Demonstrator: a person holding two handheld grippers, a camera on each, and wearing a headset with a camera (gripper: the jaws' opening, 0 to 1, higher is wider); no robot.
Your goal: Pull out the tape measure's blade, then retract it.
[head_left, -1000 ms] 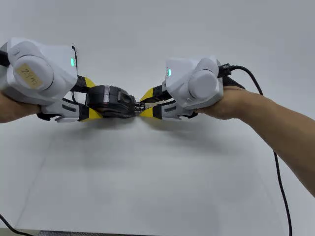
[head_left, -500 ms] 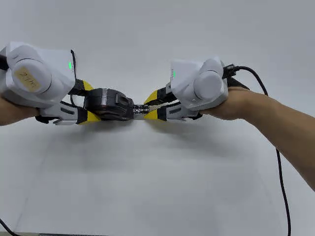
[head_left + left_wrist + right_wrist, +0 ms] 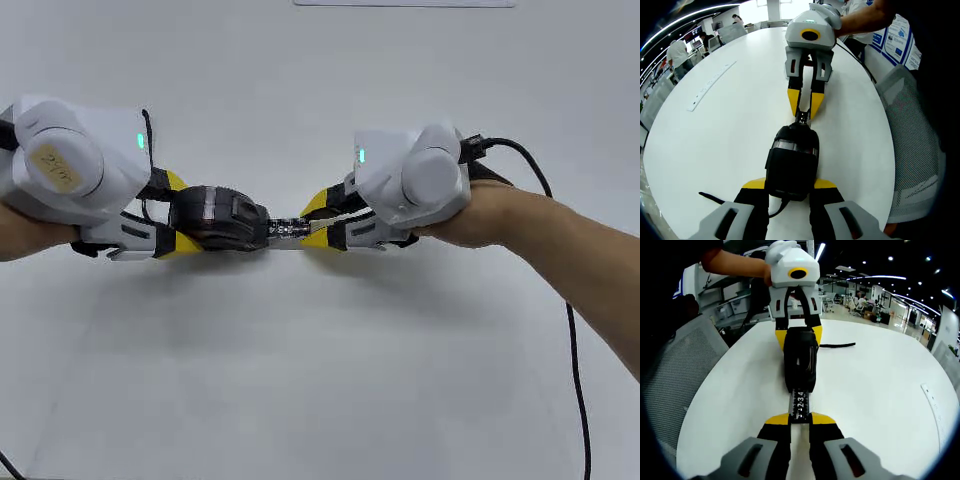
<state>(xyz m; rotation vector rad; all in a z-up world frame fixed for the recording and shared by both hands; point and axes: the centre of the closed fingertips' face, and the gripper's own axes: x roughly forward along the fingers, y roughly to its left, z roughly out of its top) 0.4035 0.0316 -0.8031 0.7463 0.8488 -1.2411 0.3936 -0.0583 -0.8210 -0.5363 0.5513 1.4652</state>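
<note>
- Just above the white surface (image 3: 320,360), the tape measure (image 3: 220,215) hangs in the air between the two tongs, with its shadow on the surface beneath it.
- The left tongs (image 3: 180,212) are clenched on the rear of the tape measure's black case, one yellow tip on each side of it. In the left gripper view the case sits squarely between those tips.
- The left hand (image 3: 20,235) is on the far side of the tongs from the tape measure. It holds the white housing level, so the jaws point along the tape measure's length.
- The right tongs (image 3: 322,225) face the tape measure's mouth, and their tips are pinched on the end of the blade (image 3: 800,402).
- A short run of blade bridges the gap from the case to those tips. The right gripper view shows the numbers 2, 3 and 4 on it.
- The right hand (image 3: 480,215) wraps the tongs' grip on the side away from the tape measure. The forearm (image 3: 580,270) runs back from it, bare and nearly straight.
- A black cable (image 3: 575,340) trails from the right tongs, well apart from the tape measure.
- A thin black strap (image 3: 837,345) lies on the surface beside the rear of the case.
</note>
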